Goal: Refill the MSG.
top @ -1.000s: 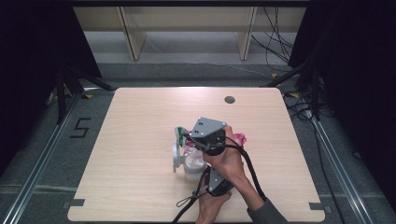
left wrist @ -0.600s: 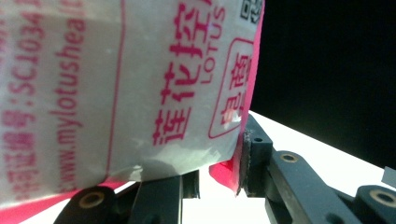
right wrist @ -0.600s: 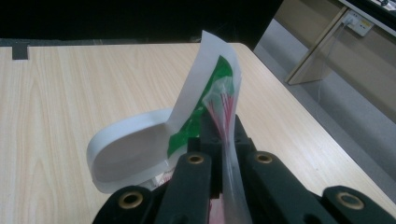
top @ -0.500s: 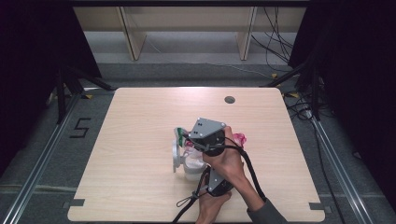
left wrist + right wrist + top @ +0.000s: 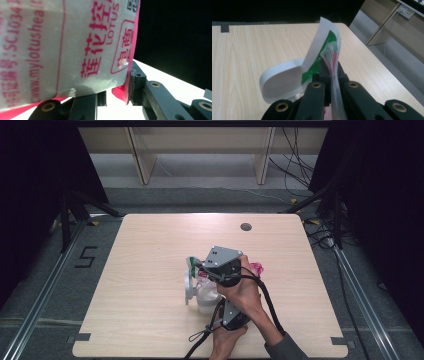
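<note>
A soft plastic bag (image 5: 205, 298) printed in pink lies at the table's middle, with a pink edge (image 5: 256, 268) sticking out to the right. In the left gripper view the bag (image 5: 62, 50) hangs close between the jaws, and my left gripper (image 5: 117, 87) is shut on its pink-edged side. In the high view, my left gripper (image 5: 221, 304) sits below the bag. My right gripper (image 5: 200, 268), under its grey plate, points left. It is shut (image 5: 329, 73) on a thin clear film (image 5: 332, 58) of the bag, beside a curled white strip with a green patch (image 5: 284, 80).
The wooden table (image 5: 150, 245) has a round cable hole (image 5: 245, 226) near its far edge. Both hands and trailing cables (image 5: 202, 340) crowd the front centre. Shelf legs (image 5: 140, 160) and dark stands lie beyond the table on the floor.
</note>
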`<action>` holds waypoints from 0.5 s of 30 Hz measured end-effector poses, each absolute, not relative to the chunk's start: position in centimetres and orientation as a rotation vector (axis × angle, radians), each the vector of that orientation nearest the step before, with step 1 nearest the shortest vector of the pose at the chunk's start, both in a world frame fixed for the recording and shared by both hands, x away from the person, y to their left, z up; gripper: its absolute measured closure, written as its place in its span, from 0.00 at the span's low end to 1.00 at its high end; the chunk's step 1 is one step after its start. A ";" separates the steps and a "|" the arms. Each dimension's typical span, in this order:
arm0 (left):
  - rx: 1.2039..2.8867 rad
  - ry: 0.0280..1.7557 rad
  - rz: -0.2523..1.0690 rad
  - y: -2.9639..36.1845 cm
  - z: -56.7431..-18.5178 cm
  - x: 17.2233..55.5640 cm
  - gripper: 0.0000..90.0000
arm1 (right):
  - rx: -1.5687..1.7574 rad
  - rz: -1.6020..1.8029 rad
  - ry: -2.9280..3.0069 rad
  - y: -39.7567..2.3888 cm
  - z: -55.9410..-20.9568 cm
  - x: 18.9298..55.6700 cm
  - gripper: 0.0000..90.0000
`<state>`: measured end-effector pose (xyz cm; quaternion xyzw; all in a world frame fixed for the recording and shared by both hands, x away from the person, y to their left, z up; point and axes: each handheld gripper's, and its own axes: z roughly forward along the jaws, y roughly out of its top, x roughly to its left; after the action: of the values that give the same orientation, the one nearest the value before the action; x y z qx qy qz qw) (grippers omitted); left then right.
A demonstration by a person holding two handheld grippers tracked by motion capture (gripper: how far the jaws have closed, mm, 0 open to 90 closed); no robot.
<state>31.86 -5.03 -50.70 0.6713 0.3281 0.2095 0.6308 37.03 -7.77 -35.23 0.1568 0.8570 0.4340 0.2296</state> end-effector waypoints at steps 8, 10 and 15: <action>1.548 0.720 0.455 -5.1 -50.6 32.0 0.80 | 0.412 1.194 2.355 -7.8 -35.2 37.1 1.00; 1.546 0.716 0.459 -5.1 -50.6 32.0 0.80 | 0.432 1.195 2.362 -7.7 -35.2 36.9 1.00; 1.545 0.717 0.454 -5.1 -50.6 32.0 0.80 | 0.405 1.184 2.362 -7.6 -35.2 37.0 1.00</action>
<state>31.97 -5.11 -50.59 0.6764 0.3137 0.1987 0.6361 36.97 -7.65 -35.20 0.1473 0.8595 0.4309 0.2323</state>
